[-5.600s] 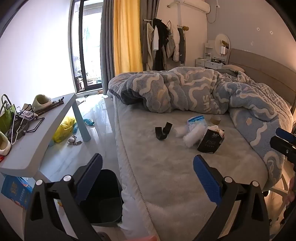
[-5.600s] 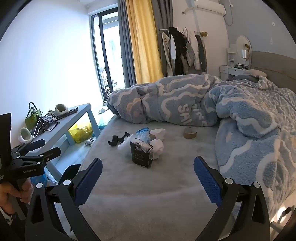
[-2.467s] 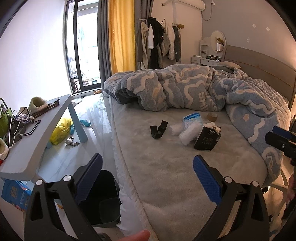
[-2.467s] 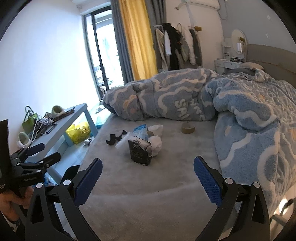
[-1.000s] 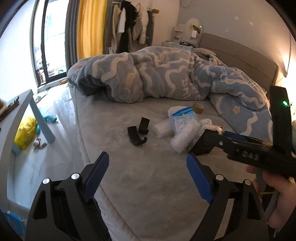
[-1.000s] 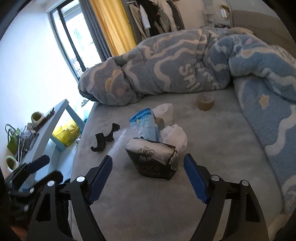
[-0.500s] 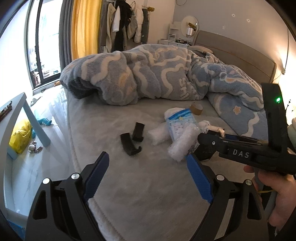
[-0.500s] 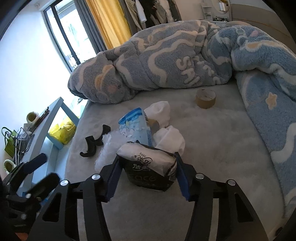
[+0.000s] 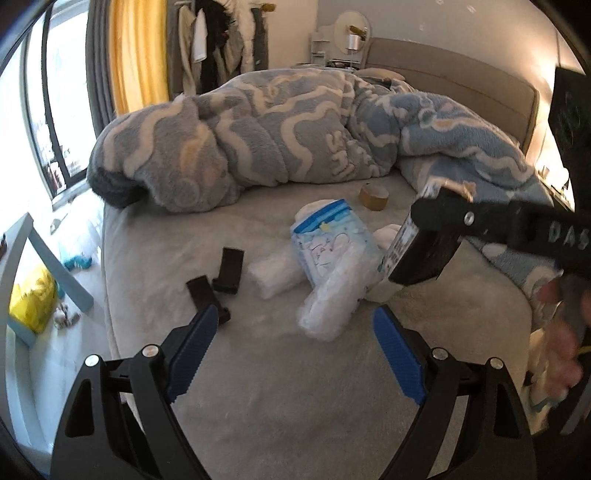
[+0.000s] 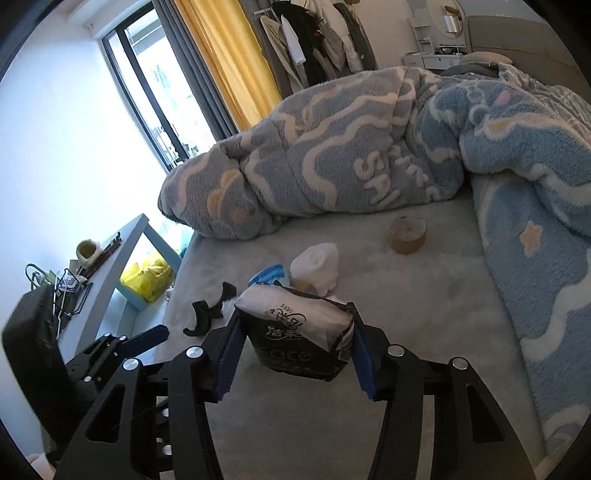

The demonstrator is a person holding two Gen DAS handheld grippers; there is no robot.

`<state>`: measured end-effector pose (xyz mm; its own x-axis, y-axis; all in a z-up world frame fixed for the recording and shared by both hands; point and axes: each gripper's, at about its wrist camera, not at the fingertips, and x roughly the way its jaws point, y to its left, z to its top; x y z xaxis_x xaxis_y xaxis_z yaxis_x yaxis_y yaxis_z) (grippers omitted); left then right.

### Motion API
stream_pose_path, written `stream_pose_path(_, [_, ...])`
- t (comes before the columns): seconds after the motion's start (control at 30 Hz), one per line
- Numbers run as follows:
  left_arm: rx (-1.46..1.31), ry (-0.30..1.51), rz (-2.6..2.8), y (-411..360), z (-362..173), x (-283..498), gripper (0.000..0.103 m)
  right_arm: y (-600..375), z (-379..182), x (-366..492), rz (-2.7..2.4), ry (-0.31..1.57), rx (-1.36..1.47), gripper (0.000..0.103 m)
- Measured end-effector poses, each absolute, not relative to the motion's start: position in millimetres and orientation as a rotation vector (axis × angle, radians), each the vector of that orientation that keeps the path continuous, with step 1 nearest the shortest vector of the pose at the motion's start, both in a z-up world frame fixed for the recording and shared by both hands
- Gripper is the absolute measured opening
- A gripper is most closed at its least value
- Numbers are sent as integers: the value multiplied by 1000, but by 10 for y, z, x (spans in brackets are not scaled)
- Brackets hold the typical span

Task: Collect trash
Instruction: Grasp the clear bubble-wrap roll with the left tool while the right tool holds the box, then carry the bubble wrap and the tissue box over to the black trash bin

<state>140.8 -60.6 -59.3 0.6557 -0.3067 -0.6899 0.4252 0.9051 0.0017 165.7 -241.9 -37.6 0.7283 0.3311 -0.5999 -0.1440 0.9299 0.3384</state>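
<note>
Black tissue pack (image 10: 295, 341) pinched in right gripper (image 10: 291, 356) jaws, base hidden; left gripper (image 9: 291, 354) spread.

I'm looking at a bedroom in a home. Big bed (image 9: 280, 387) w/ grey fleece sheet, rumpled blue-and-grey wavy-pattern duvet (image 10: 369, 158) heaped across it, padded headboard (image 9: 461, 88) behind. Clothes hang on a rack (image 10: 317, 44) by the yellow curtain (image 10: 229, 62) & grey drape, next to a glazed balcony door (image 10: 147, 99). White vanity w/ round mirror (image 9: 351, 33) in the far corner. Low light-blue worktop (image 10: 122, 258) beside the bed w/ slippers, hangers & a bag; yellow plastic bag (image 10: 147, 277) on the glossy floor under it.
</note>
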Motion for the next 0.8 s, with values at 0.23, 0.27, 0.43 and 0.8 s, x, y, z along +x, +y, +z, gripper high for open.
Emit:
stream_pose_path(0.23, [185, 754, -446, -783, -659, 1488, 83, -2593, -344, 1647, 294, 672, 316, 53])
stream_pose_path(0.27, [187, 763, -456, -828, -683, 1506, 80, -2608, -342, 1646, 297, 671, 320, 53])
stream_pose_path(0.43, [227, 786, -468, -999, -801, 1532, 66, -2724, -309, 1637, 298, 657, 348, 53])
stream_pose_path(0.8, [153, 792, -441, -921, -773, 1510, 44, -2729, -200, 1568, 292, 640, 362, 53])
